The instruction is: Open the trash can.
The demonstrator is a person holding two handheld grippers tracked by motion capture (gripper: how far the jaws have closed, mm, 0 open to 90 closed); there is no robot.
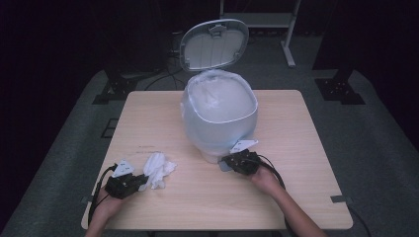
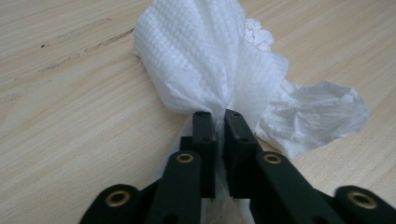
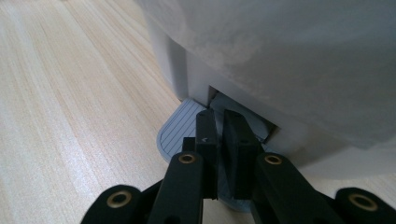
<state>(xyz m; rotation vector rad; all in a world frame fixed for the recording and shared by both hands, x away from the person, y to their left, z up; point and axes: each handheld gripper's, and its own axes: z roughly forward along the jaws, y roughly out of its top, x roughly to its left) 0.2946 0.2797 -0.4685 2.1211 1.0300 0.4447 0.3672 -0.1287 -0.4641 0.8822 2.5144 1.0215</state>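
From above, my left tongs (image 1: 140, 180) pinch the tissue (image 1: 158, 169) on the bench (image 1: 296, 148); my right tongs (image 1: 226, 161) sit at the bin (image 1: 220, 116) foot. Left view: clamped on tissue (image 2: 205, 60). Right view: closed over the pedal (image 3: 180, 128).

In the high view the person's forearms (image 1: 296, 217) are cut off by the near edge, and the far room is too dark to read. In the left gripper view the paper towel (image 2: 205, 60) runs past the top edge, its pinched part hidden between the jaws. In the right gripper view the pedal bin (image 3: 280, 60) is cropped and blurred, its pedal (image 3: 180, 128) partly hidden behind the jaws.
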